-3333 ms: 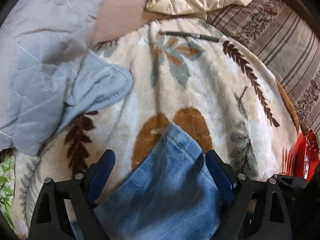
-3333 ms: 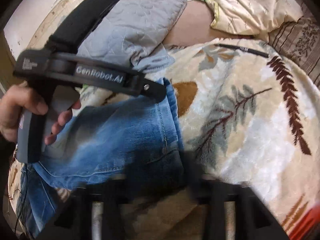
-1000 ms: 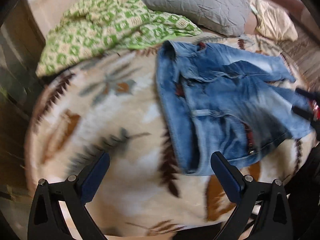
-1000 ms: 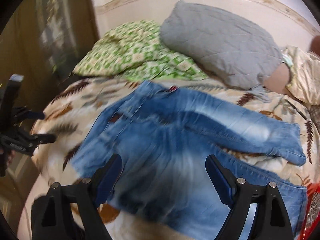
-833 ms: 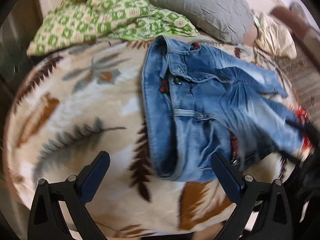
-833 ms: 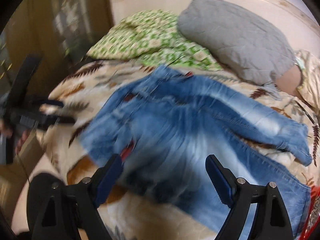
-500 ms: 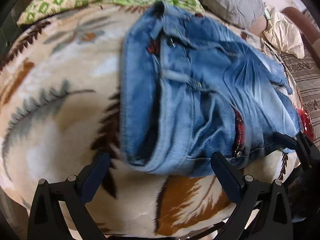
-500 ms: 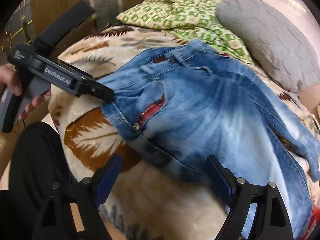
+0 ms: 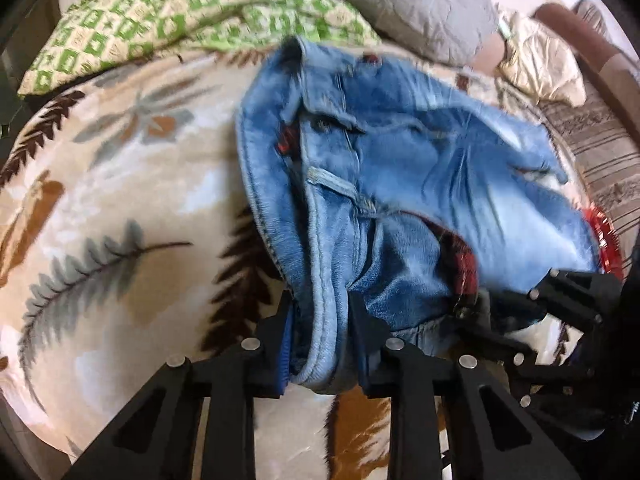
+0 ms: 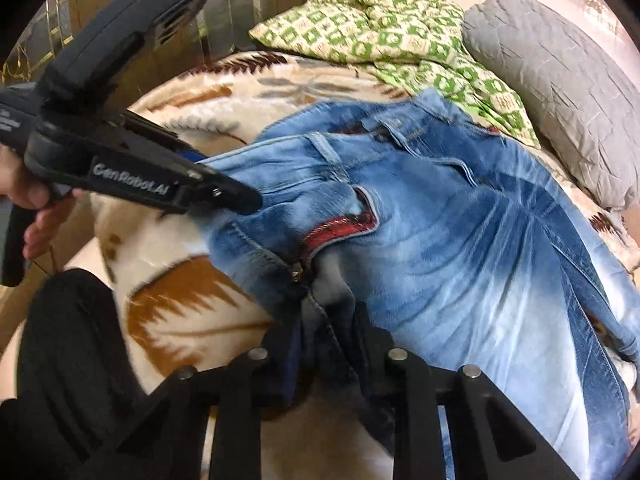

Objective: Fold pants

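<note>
Blue jeans [image 9: 420,184] lie spread on a cream leaf-print blanket [image 9: 112,208], waist toward me, legs running away to the right [image 10: 500,260]. My left gripper [image 9: 322,320] is shut on the waistband at its left end. My right gripper [image 10: 326,328] is shut on the waistband near the open fly with red lining [image 10: 340,228]. The left gripper also shows in the right wrist view [image 10: 240,200], pinching the waistband corner. The right gripper shows at the right edge of the left wrist view [image 9: 500,312].
A green patterned quilt [image 10: 392,28] and a grey pillow [image 10: 560,92] lie at the back of the bed. A cream pillow [image 9: 540,68] and striped bedding [image 9: 600,168] are at the far right. The bed edge and my dark-clothed legs [image 10: 60,360] are at the near left.
Both grippers moved in to the waistband and closed on it; half a second ago both were open just short of the jeans.
</note>
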Available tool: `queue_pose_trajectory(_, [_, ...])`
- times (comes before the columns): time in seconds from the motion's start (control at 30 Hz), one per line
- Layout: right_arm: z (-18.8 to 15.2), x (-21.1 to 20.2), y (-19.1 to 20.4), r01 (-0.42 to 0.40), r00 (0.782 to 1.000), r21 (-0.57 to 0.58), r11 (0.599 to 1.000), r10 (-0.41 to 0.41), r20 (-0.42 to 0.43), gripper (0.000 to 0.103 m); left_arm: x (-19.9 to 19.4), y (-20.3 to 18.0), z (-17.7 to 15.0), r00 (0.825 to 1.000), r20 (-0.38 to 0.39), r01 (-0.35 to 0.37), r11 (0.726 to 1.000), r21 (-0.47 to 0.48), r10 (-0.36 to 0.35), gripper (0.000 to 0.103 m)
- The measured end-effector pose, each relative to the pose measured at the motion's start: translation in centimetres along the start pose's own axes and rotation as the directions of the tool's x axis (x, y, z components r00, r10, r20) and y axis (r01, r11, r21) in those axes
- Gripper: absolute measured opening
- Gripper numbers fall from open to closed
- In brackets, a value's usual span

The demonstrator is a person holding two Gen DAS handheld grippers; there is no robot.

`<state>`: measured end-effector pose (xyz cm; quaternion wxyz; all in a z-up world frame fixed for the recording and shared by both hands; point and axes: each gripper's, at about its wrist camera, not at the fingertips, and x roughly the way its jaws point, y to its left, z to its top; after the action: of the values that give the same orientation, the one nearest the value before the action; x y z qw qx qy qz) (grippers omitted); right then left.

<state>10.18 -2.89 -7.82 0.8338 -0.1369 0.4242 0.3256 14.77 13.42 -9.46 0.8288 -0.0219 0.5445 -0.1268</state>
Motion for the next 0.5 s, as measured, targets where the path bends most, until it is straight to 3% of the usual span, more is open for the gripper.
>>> queue_pose_trajectory(0.17, [0.7,-0.5,2.8,-0.065,0.998,-0.022,0.998,0.066,0.013,0.024,-3.2,2.4,-1.4,1.000,0.026,0.003,1.000,-0.027,-0.003,0.027])
queue_pose_trajectory(0.37, [-0.8,1.4,5.1,-0.068,0.997,-0.054,0.996,0.066,-0.036,0.024,-1.0,3.9,-3.7,0.999,-0.036,0.007,0.998,-0.067,-0.009,0.028])
queue_pose_trajectory(0.43, [-0.9,1.3,4.8,-0.069,0.997,-0.039,0.997,0.068,-0.031,0.029,-0.8,3.2,-3.5,0.999,-0.028,-0.032,0.998,-0.050,0.030,0.040])
queue_pose_trajectory(0.47, [-0.9,1.1,4.6,-0.061,0.998,-0.037,0.997,0.060,-0.029,0.035,-1.0,3.0,-3.1,0.998,-0.022,-0.062,0.997,-0.052,0.061,0.058])
queue_pose_trajectory(0.5, [-0.8,0.9,4.6,-0.051,0.998,-0.043,0.998,0.050,-0.030,0.048,-1.3,2.9,-2.9,0.996,-0.017,-0.088,0.995,-0.056,0.087,0.076])
